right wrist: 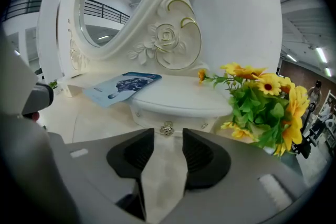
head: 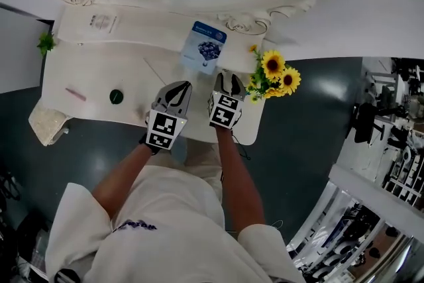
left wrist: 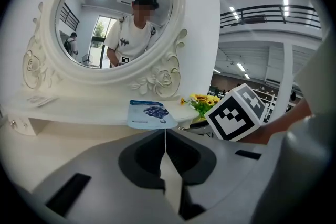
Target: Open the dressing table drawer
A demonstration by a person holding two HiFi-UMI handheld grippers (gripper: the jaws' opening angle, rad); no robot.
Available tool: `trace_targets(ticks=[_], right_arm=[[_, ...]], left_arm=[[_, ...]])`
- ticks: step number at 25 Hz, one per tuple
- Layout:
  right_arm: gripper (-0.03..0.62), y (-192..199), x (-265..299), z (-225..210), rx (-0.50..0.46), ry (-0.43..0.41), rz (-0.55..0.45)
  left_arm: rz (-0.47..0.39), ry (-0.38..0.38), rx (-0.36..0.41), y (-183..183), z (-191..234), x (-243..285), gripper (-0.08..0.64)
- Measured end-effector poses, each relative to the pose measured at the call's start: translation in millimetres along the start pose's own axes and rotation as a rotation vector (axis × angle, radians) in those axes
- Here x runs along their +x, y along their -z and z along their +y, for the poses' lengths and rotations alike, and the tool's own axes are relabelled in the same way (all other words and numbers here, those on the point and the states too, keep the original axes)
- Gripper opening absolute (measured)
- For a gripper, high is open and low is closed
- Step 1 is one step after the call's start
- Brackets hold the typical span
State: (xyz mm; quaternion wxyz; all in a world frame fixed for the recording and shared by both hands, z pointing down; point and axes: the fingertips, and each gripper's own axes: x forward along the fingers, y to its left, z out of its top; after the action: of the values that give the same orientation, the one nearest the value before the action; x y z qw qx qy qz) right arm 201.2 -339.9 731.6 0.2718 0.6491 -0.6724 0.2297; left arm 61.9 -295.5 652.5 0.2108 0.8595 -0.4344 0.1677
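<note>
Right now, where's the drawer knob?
Centre of the right gripper view: the knob sits on the front of the small drawer, left of the sunflowers.

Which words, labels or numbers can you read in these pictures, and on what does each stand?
No text can be read.
Blue packet: print too small to read.
White packet: print too blurred to read.
Shirt: purple print, unreadable.
Marker cubes: black-and-white squares only, no words.

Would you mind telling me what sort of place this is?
Probably a mock vanity corner inside a large hall: a white carved dressing table with an oval mirror, yet a railed upper gallery behind.
</note>
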Motion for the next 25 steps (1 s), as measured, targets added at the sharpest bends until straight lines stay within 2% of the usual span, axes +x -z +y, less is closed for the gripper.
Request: trace_targets(ticks=[9,14,25], right_arm=[[0.152,-4.9,18.7,4.8,-0.003,-0.004,0.003],[0.115,-3.3,20.9,4.0,-0.002,0.020,0.012],[0.110,-2.5,18.6,4.2,-0.008,0.018,0.025]], left_arm=[[0.024,0.003,-0.008,6.9,0.6,4.3,0.009],[0.031,0.031,-0.001,10.0,-5.9,2.8,0.009],[0.053,0.065,0.033,17.1,-18.1,-9.9,0.009]])
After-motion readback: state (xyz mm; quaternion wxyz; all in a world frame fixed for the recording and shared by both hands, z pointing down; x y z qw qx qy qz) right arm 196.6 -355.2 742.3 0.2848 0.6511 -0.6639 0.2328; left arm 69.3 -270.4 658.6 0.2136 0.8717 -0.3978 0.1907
